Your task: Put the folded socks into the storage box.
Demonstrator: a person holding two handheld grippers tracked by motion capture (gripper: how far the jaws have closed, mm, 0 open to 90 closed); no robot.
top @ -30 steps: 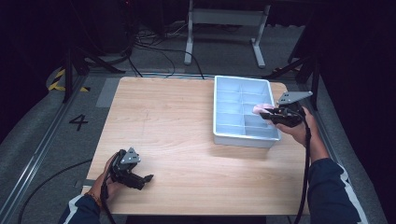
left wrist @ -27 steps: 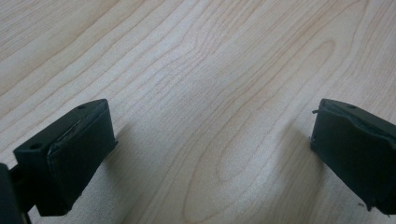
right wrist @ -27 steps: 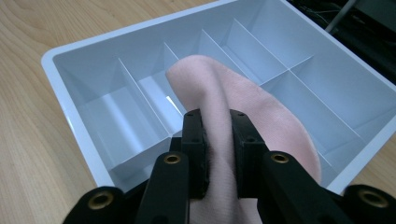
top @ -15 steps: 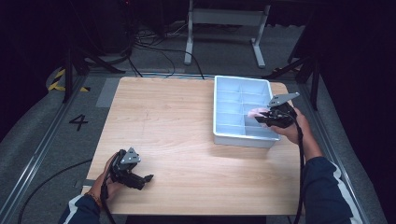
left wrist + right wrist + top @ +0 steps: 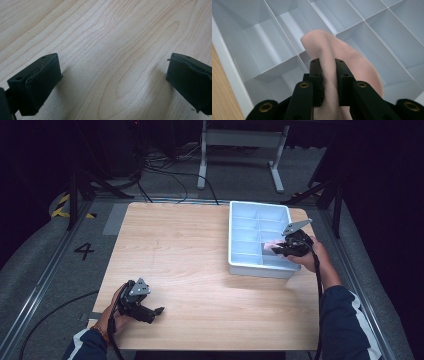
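High view, read from left to right across the counter [image 5: 200, 250]. Left claw [image 5: 159, 310]: resting on the wood at the near left corner, well apart from the tray [image 5: 235, 240]; the left claw view shows its two jaws standing wide with bare wood grain between them and nothing held. Tray: a white divided box at the far right of the counter, its compartments bare as far as can be seen. Right claw [image 5: 272, 251]: poised over the tray's near right compartments, jaws pinched narrow on a pink cloth [image 5: 272, 245]. The right claw view shows the cloth [image 5: 329, 57] gripped at a fold, its free end bulging forward above a junction of the dividers, so that it hangs over more than one compartment.

Risks, as judged from this position: released here, the cloth would probably drape across a divider rather than drop into a single cell, because it is soft and wider than the pinch. A claw lowered further could strike a divider or nudge the light tray along the counter. Fabric may also cling to the pads on opening.
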